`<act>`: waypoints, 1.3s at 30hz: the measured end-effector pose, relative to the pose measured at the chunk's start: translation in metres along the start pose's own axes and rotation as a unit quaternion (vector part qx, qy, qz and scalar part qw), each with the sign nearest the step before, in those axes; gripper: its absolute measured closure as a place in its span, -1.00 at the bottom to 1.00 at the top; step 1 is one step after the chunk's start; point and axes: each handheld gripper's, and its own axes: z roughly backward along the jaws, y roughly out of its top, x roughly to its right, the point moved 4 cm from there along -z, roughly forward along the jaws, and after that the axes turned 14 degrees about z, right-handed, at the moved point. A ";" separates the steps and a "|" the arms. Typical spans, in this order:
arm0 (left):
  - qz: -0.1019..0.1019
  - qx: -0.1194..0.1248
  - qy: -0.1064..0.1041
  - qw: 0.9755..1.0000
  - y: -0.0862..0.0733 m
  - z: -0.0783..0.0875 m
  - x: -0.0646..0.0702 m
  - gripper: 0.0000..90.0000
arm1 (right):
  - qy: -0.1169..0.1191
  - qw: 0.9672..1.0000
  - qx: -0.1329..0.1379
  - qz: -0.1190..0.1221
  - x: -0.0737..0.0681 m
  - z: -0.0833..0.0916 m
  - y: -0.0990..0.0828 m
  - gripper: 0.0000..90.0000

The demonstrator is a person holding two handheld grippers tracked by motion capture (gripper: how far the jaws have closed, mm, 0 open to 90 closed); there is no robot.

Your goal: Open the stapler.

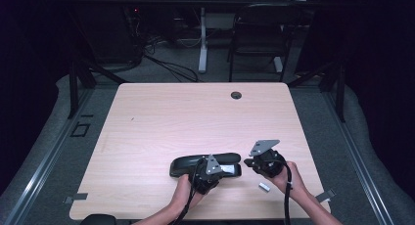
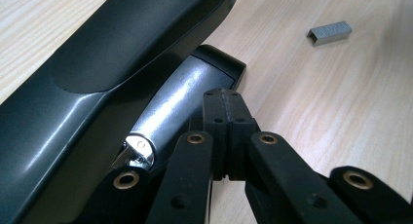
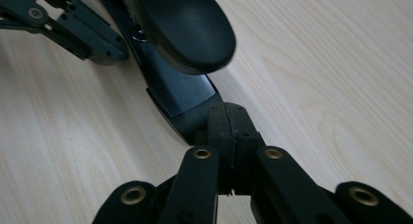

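you're pressing both grippers, left (image 1: pixel 211 172) and right (image 1: pixel 250 162), with jaws pressed together and empty, against the open stapler (image 1: pixel 188 165). next you're probably loading that staple strip (image 1: pixel 264 187) lying near right.

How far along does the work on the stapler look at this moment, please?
Done so far: the black stapler lies on the table with its top cover swung up, baring the metal magazine. In hand: the left gripper and right gripper are both shut, their tips at the stapler. Left: the strip of staples lies loose on the table, apparently not yet loaded, and the cover is not closed.
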 end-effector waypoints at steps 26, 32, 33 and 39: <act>0.028 0.059 0.032 0.997 0.001 -0.015 -0.011 1.00 | 0.023 0.997 -0.025 0.067 -0.024 -0.049 0.008 1.00; 0.019 0.066 0.038 0.997 0.001 -0.016 -0.009 1.00 | 0.023 0.997 -0.030 0.071 -0.022 -0.052 0.005 1.00; 0.019 0.066 0.039 0.997 0.001 -0.016 -0.009 1.00 | 0.023 0.997 -0.033 0.073 -0.021 -0.052 0.005 1.00; 0.002 0.088 0.051 0.995 0.000 -0.017 -0.004 1.00 | 0.027 0.997 -0.026 0.062 -0.017 -0.052 0.003 1.00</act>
